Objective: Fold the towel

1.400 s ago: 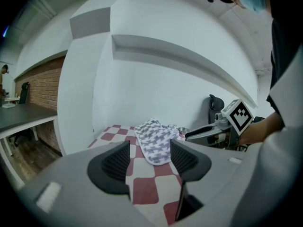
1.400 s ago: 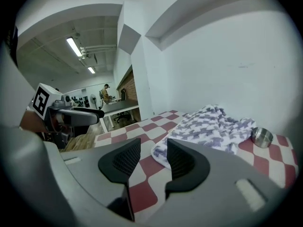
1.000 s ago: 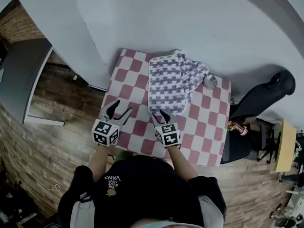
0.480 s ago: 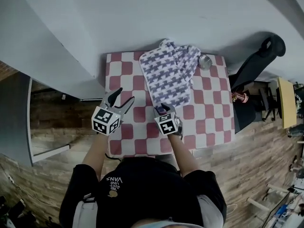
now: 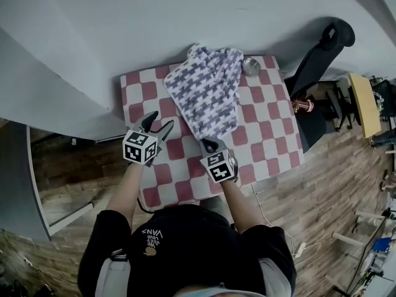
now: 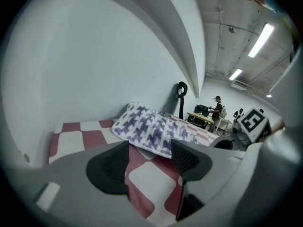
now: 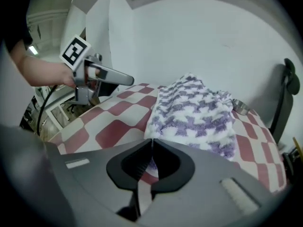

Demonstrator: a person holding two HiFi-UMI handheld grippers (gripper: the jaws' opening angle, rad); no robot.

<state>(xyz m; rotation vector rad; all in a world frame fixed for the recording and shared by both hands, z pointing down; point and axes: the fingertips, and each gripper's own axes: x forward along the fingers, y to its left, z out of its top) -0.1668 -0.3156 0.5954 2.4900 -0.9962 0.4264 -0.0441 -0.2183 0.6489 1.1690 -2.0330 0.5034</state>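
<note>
My right hand-held gripper (image 5: 208, 143) has just been closing. Its jaws are now pressed together right at the near edge of the towel (image 5: 207, 96), and in the right gripper view the tips (image 7: 151, 143) meet on the hem, with purple-and-white pile showing through the gap behind the pads. As far as I can make out, it is nipping that edge.

My left hand-held gripper (image 5: 157, 124) is to the left of the right one and apart from the cloth. Its jaws are spread, and only the red-and-white checked worktop (image 5: 267, 142) lies between them (image 6: 149, 148). The towel's (image 6: 150, 126) near left corner is just ahead of its tips and slightly to their right.

From the right hand-held gripper the towel (image 7: 195, 111) stretches away towards the wall, lying flat near me and bunched at its far end. A small metal bowl (image 5: 250, 66) sits beyond it, just beside its far right corner.
</note>
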